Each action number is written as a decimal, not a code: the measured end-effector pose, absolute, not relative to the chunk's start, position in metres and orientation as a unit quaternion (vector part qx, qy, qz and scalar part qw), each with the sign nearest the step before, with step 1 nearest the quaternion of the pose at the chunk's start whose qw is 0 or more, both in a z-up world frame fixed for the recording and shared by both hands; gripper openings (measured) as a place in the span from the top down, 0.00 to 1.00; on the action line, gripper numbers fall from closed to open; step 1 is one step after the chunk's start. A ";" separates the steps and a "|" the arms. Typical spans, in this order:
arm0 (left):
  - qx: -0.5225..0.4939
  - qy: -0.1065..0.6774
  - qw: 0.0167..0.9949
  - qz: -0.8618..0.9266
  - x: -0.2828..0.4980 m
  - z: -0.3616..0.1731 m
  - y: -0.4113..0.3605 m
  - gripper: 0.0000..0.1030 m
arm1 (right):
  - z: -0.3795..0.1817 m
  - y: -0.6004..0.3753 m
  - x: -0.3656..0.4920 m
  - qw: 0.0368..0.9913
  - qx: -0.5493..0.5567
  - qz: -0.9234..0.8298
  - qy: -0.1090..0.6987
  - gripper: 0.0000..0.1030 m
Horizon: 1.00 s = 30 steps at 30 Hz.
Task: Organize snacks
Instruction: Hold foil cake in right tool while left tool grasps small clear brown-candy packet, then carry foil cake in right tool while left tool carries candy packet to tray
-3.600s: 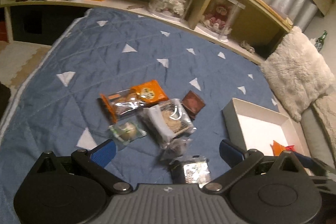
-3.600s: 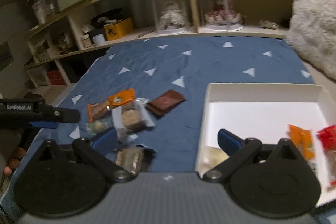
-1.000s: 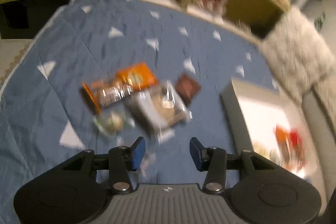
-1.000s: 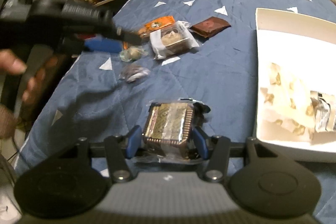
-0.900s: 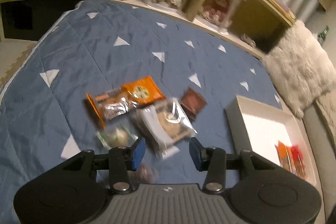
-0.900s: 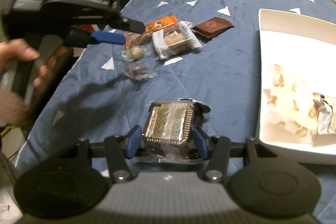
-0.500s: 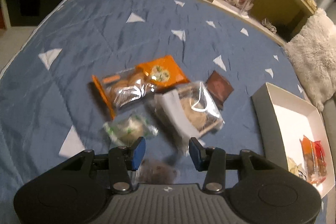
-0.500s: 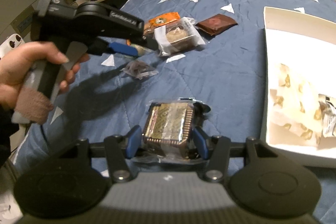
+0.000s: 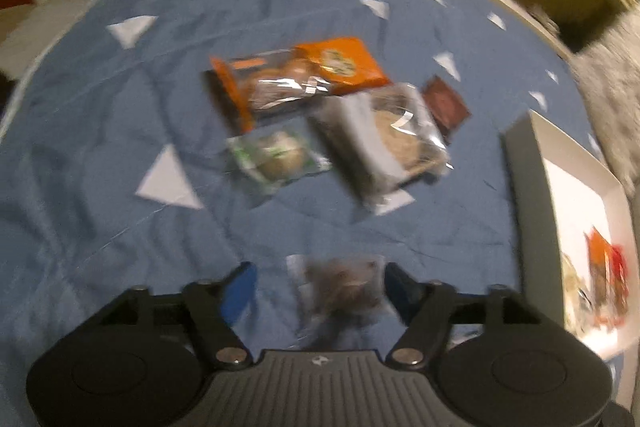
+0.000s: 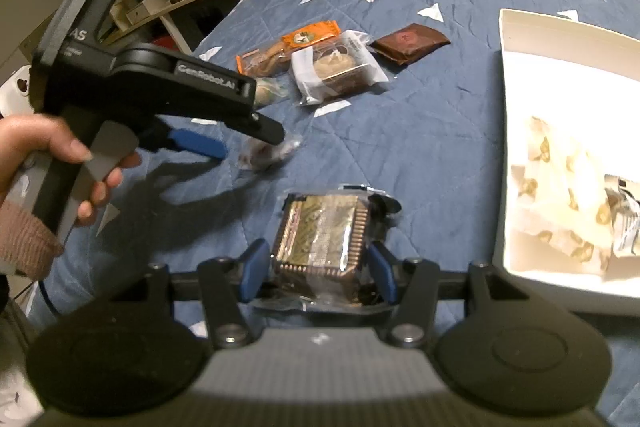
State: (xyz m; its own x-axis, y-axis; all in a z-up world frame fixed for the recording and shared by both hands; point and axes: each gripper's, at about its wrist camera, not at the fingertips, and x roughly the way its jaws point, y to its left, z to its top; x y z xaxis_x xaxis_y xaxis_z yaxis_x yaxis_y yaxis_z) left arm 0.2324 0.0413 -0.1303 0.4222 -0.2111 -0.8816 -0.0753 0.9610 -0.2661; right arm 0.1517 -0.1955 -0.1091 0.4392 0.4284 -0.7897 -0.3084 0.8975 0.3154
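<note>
Right tool (image 10: pixel 316 271) pinches a clear-wrapped, gold-and-brown square snack (image 10: pixel 320 233) between its blue pads, likely to carry it to the white rectangular box (image 10: pixel 520 27) just to its right, where other packets already lie. Left tool (image 9: pixel 320 285) hangs spread over a small dark wrapped sweet (image 9: pixel 344 283) on the blue quilted bed cover (image 9: pixel 100 115), apparently lining up a grab.

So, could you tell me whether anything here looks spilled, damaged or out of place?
Nothing spilled or damaged. Several wrapped snacks, such as the brown packet, lie loose on the blue quilt, outside the white box.
</note>
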 end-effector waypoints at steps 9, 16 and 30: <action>-0.196 0.530 0.824 -0.040 0.229 -0.124 0.041 0.30 | -0.107 -0.192 0.151 0.845 0.051 0.209 0.490 0.41; -0.203 0.543 0.814 -0.026 0.230 -0.135 0.028 0.37 | -0.109 -0.195 0.155 0.837 0.068 0.197 0.506 0.39; -0.142 0.530 0.836 -0.017 0.235 -0.141 0.014 0.57 | -0.117 -0.194 0.166 0.833 0.100 0.177 0.515 0.40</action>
State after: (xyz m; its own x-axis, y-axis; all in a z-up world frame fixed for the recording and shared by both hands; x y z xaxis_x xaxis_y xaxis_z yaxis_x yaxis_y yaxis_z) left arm 0.2347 0.0144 -0.1406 0.4370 -0.1795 -0.8814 -0.1228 0.9588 -0.2561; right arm 0.1657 -0.1945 -0.1167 0.4071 0.3972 -0.8225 -0.1914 0.9176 0.3483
